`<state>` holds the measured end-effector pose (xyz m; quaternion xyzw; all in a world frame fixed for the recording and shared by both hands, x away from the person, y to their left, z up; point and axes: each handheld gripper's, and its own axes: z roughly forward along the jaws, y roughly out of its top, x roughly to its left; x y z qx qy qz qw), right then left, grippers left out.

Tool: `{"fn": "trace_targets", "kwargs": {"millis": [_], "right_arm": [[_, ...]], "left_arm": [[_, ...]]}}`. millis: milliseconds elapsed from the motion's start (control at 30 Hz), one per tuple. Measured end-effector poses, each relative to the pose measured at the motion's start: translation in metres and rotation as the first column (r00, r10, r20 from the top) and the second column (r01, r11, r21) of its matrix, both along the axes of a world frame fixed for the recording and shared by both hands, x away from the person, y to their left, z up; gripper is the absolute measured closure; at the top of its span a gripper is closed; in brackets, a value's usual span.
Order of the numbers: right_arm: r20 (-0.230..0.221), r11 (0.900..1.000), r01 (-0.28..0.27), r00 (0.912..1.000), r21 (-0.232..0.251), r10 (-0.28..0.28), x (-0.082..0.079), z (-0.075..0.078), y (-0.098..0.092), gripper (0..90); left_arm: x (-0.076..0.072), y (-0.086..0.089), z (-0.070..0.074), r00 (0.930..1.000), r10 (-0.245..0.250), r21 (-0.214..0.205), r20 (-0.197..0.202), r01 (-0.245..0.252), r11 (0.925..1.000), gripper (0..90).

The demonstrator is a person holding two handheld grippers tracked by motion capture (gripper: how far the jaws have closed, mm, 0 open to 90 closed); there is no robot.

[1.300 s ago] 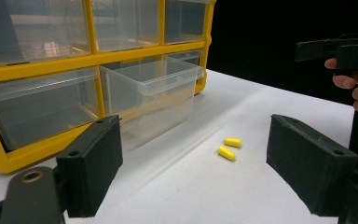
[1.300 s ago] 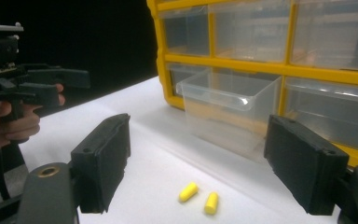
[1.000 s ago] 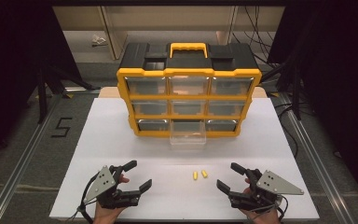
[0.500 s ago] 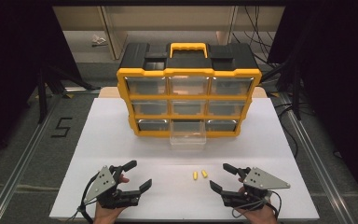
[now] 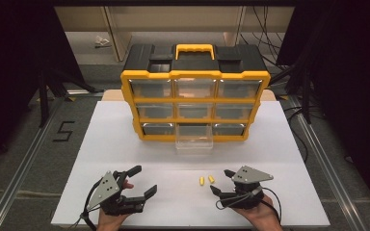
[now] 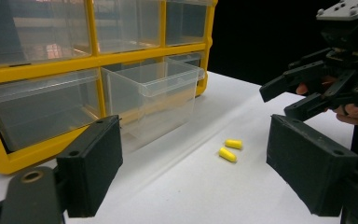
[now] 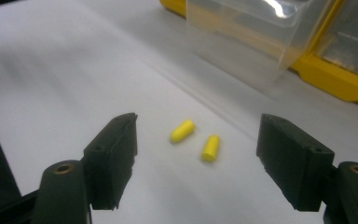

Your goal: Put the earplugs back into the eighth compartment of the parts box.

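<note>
Earplugs [image 5: 206, 180]: two yellow, loose on tabletop [image 5: 125, 144], six o'clock of pulled-out clear drawer [image 5: 194, 143]. Your right gripper [image 5: 223, 182] slid toward them since a second ago, jaws narrowing slightly yet open, nothing between. Left gripper [image 5: 142, 181] idle, open. Pickup looks imminent.

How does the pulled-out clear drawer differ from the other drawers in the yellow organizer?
The pulled-out drawer juts forward onto the white table; the other drawers sit flush in the yellow organizer. Its open top shows; theirs are enclosed. All are clear plastic and look empty.
</note>
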<state>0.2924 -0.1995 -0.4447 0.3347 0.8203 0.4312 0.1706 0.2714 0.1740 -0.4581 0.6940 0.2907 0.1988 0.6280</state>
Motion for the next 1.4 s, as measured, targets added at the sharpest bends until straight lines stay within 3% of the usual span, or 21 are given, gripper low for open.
{"fn": "trace_targets", "kwargs": {"millis": [200,400,567,867,1400], "right_arm": [[-0.029,0.9972,0.013,0.9995,-0.074,-0.015,0.008,-0.005,0.007,31.5],[-0.067,0.9924,0.018,0.9974,-0.122,-0.026,0.021,-0.011,0.013,41.7],[-0.120,0.9895,0.024,0.9919,-0.143,-0.042,0.032,-0.016,0.015,45.0],[-0.167,0.9808,-0.010,0.9857,-0.195,-0.023,0.046,-0.024,0.023,53.3],[-0.208,0.9643,-0.051,0.9780,-0.260,-0.005,0.058,-0.033,0.031,69.8]], "left_arm": [[0.000,0.000,0.000,1.0000,0.002,0.003,0.001,-0.002,1.0000,18.0],[0.000,0.000,0.000,1.0000,0.001,0.001,0.002,-0.001,1.0000,18.0],[0.000,0.001,0.000,1.0000,0.004,-0.002,0.002,-0.004,1.0000,18.0],[-0.001,0.001,0.001,1.0000,0.005,-0.003,0.005,-0.005,1.0000,18.0],[0.000,0.001,0.001,1.0000,0.005,-0.001,0.006,-0.005,1.0000,18.3]]}}
